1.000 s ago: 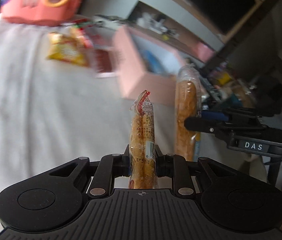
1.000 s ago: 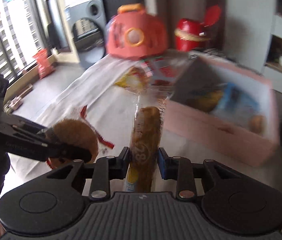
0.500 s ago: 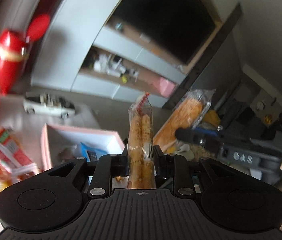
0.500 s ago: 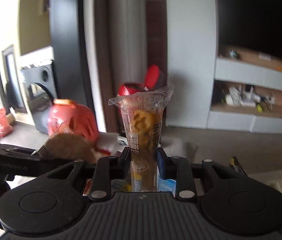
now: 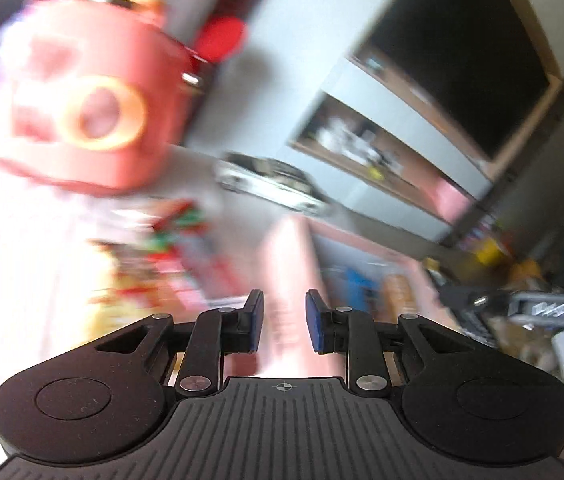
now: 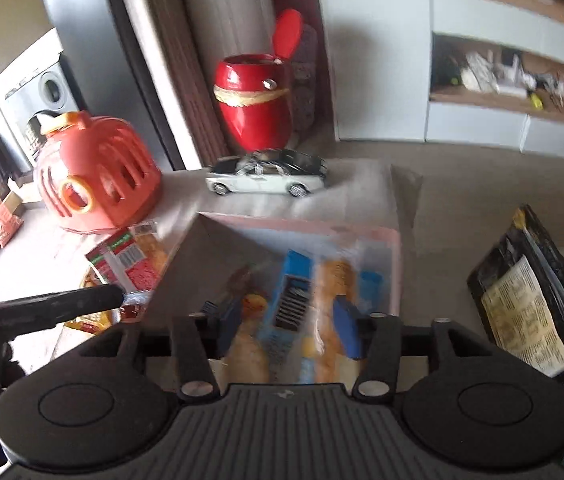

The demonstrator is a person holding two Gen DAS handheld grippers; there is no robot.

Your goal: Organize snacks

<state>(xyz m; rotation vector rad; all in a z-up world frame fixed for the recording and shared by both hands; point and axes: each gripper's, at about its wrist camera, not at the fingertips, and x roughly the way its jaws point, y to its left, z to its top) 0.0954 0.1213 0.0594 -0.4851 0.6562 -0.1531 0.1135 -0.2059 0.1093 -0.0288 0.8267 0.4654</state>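
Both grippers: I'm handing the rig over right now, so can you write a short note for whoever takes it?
Left gripper: open, empty.
Right gripper: open, empty, over the pink box.
In the box: several snack packs, including a long orange one.
Left to do: the loose snack packs on the white cloth beside the box, near the orange toy. The left-wrist view is blurred.

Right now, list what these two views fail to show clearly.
- Left wrist: loose snack packets smeared by motion blur; labels unreadable.
- Left wrist: pink box contents blurred.
- Right wrist: packets in the pink box blurred, partly behind the right hand-held gripper.
- Right wrist: black bag print too small.
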